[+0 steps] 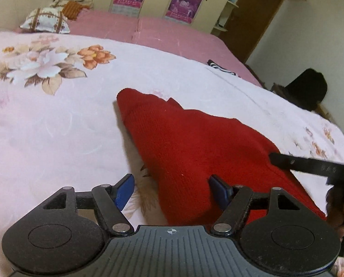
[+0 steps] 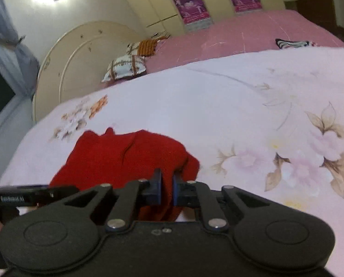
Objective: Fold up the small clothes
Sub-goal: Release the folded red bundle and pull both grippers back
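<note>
A red knitted garment lies partly folded on the white floral bedcover. My left gripper is open, its blue pads either side of the garment's near corner, with cloth between the jaws. In the right wrist view the red garment lies ahead and left. My right gripper is shut on the garment's near edge, red cloth pinched between its blue pads. The right gripper's black finger shows at the left view's right edge, on the garment.
The bed has a pink sheet beyond the floral cover, patterned pillows by the headboard, and a black-and-white striped cloth at the far edge. A dark chair stands beside the bed. Wardrobes with posters line the far wall.
</note>
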